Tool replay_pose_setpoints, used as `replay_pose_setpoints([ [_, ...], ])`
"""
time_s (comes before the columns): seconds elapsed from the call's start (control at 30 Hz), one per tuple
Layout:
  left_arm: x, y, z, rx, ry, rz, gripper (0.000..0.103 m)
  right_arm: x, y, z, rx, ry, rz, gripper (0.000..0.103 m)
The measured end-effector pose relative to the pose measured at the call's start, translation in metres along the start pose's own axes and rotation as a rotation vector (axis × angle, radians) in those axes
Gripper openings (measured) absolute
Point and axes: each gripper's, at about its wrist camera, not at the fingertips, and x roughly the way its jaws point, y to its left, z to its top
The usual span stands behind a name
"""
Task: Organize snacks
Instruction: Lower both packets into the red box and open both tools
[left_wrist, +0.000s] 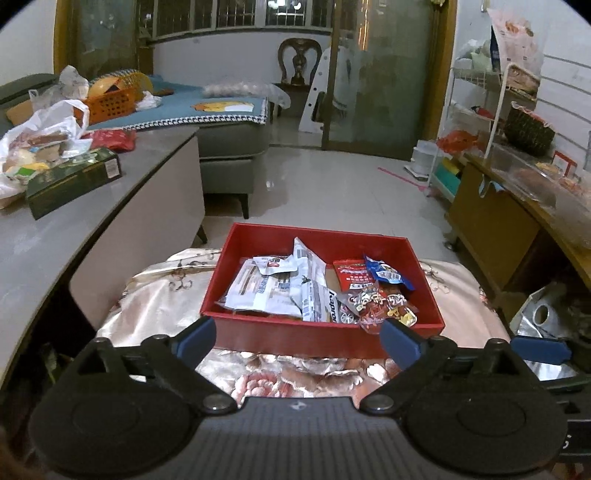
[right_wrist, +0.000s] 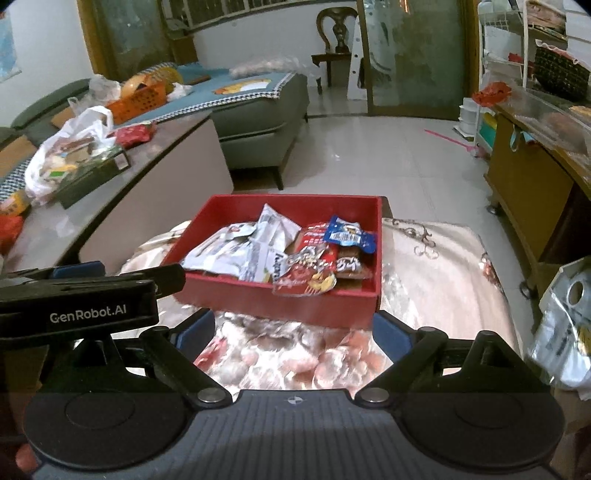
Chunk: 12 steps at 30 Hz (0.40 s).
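While both grippers hang back from the red box (left_wrist: 258, 334), nothing is held. Left gripper (left_wrist: 299, 338): fingers spread wide, nothing between the pads, tips just short of the box's near wall. Right gripper (right_wrist: 295, 330): fingers also spread wide and empty, tips just in front of the box's near wall, toward its right corner.

Red box sits on a shiny floral cloth (left_wrist: 159, 295), long axis running left-right across both views. Snack packets (left_wrist: 280, 291) are piled inside: white wrappers in the left half of the box, red and blue packets (right_wrist: 349, 234) in the right half, one clear packet with red print (right_wrist: 306, 280) hanging over the box's near wall.

Key relation: the box lies ahead of and below both sets of fingers, both tilted down at it. Left gripper faces the box's middle, right gripper its right half, so the overhanging packet looks nearer the right.

More snacks sit in a white plastic bag (left_wrist: 40, 136) and by a dark green carton (left_wrist: 74, 177) on the grey counter, well left of the box. Judgement: sorting mostly done; next likely a fresh pick from there.
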Motion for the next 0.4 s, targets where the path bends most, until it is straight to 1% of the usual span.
replay_pose_setpoints([
  [0.17, -0.016, -0.001, -0.011, 0.001, -0.025, 0.001, 0.093, -0.013, 0.003, -0.011, 0.000, -0.007, 0.007, 0.095],
  [0.4, -0.036, -0.003, -0.021, 0.025, -0.088, 0.042, 0.093, -0.023, 0.006, -0.020, 0.001, -0.013, 0.022, 0.097],
])
